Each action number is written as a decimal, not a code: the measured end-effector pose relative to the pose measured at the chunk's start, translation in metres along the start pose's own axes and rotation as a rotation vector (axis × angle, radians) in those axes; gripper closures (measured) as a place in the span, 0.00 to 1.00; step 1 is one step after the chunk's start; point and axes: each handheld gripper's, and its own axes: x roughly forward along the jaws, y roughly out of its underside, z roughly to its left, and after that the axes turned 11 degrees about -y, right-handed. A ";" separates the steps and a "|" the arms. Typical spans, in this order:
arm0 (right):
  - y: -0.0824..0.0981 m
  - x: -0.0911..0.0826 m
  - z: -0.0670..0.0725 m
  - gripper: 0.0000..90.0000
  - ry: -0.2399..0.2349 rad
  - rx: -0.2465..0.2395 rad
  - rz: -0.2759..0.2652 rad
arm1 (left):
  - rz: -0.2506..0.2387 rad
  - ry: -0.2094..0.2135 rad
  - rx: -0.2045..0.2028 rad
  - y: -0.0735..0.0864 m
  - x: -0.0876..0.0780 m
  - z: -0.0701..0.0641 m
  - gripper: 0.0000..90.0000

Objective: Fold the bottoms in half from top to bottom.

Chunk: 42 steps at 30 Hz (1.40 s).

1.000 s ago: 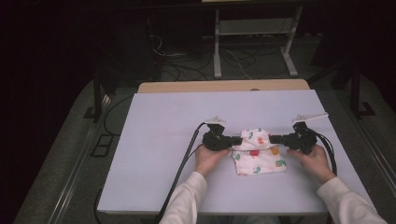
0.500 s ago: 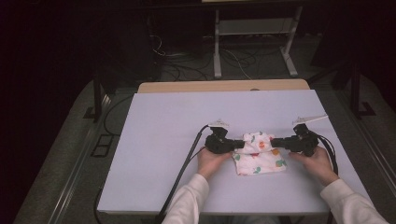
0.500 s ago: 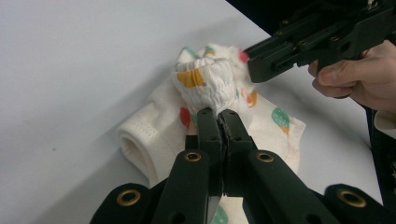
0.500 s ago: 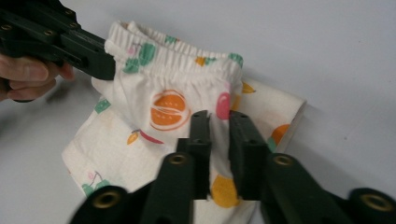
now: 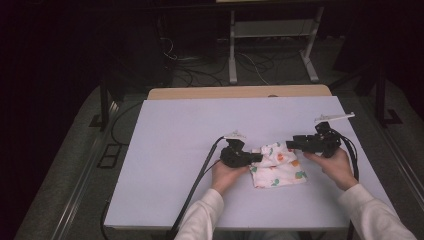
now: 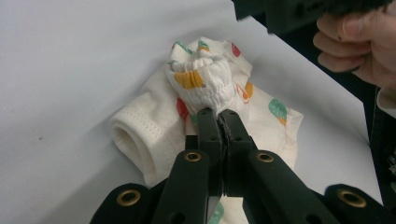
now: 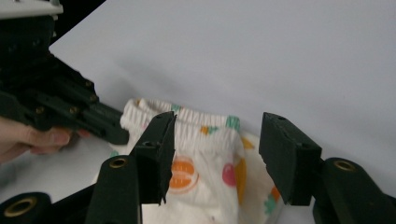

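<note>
Left gripper (image 5: 256,157), high view, lower centre: you keep the printed baby shorts (image 5: 279,167) pinched on the white table (image 5: 175,150); left gripper view, centre: jaws clamp the bunched waistband (image 6: 205,79); right gripper (image 7: 215,154) view: jaws, just opened, have let go, so the fold rests with your left.

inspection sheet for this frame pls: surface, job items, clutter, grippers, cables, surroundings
Surface: white table top, bare apart from the work; a tan board edge shows behind it.
Job's things: small white printed garment, bunched at its elastic band, lying on the table.
Clutter: nothing seen.
Grippers: left gripper shut on the garment's gathered band; right gripper has just been opening, its jaws apart with the garment beyond them, pads not pressing it.
Cables: black left cable runs across the table to its near edge; right cable trails by the wrist.
Surroundings: dark room, metal stand legs and loose floor wires behind the table.
</note>
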 end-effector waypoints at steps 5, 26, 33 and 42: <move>-0.015 0.011 0.000 0.61 -0.008 -0.017 0.012 | 0.011 0.012 0.012 0.001 0.001 -0.001 0.98; -0.039 0.071 -0.015 0.99 0.014 0.040 0.166 | 0.013 0.021 0.033 0.004 0.002 -0.003 0.98; -0.039 0.086 -0.019 0.99 -0.013 0.064 0.210 | 0.016 0.026 0.043 0.005 0.003 -0.004 0.98; -0.035 0.091 -0.016 0.99 -0.048 0.067 0.313 | 0.022 0.027 0.068 0.007 0.003 -0.005 0.97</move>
